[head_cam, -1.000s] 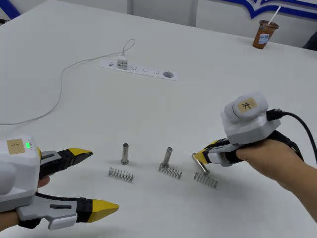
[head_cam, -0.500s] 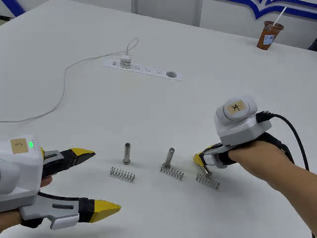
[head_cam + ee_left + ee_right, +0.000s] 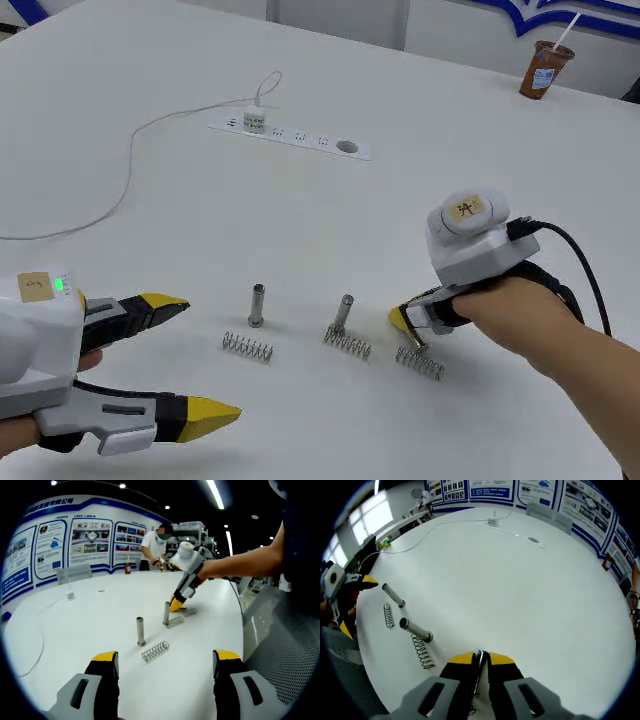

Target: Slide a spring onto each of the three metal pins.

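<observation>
Head view: a white desk seen from above. Toward its near edge stand two short metal pins, a left pin and a middle pin. Each has a spring lying flat just in front of it, the left spring and the middle spring. A right spring lies further right along the same edge.

Just above that spring, the yellow-tipped right gripper has its jaws closed on the third pin, which tilts. In the right gripper view the two tips press together around this thin metal shaft. A tan sticker on top of this gripper bears a handwritten mark that cannot be read.

At the left of the near edge, the left gripper hovers with its jaws wide apart, holding nothing. It carries a second sticker, unreadable, and a small green light.

Toward the far edge lies a white power strip with a white cable plugged in. Near the far right corner stands a cup of brown drink with a straw; its label is too small to read.

Left gripper view: blue-headed wall posters hang behind the desk, their text blurred.
</observation>
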`<state>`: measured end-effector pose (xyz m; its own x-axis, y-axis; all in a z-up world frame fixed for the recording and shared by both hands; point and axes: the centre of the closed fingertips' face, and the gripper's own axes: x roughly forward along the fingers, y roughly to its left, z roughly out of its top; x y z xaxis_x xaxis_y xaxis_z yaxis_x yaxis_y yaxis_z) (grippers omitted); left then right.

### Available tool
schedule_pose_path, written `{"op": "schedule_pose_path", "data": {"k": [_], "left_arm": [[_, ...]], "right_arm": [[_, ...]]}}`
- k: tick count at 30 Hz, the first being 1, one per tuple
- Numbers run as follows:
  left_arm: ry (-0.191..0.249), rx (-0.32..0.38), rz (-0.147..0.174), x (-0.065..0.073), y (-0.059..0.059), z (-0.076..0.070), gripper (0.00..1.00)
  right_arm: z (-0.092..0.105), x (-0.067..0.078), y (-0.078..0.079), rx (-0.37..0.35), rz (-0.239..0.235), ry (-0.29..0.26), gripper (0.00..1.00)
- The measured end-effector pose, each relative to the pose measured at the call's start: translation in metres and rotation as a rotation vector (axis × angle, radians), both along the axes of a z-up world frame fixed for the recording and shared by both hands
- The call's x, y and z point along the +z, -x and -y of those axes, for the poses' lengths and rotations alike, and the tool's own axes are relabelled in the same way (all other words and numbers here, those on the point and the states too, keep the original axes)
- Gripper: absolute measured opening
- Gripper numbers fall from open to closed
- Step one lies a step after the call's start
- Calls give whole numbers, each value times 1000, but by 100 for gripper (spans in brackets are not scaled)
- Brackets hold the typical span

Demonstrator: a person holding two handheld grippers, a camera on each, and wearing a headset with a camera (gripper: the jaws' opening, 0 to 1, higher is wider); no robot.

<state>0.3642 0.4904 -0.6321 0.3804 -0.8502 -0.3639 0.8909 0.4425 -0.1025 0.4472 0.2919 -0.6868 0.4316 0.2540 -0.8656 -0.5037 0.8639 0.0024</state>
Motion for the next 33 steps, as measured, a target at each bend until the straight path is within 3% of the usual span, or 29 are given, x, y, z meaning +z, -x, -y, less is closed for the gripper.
{"op": "schedule_pose_path", "data": {"k": [17,24,33], "left_arm": [[-8,-14,4,1,-2,2,78],[-14,-13,17,4,-4,2,78],[-16,-9,28,8,-5,0,77]], "right_arm": [[-1,-1,1,-26,-41,55,9],[1,1,4,-49,-26,-9,9],[-1,18,11,-30,12,-17,9]]}}
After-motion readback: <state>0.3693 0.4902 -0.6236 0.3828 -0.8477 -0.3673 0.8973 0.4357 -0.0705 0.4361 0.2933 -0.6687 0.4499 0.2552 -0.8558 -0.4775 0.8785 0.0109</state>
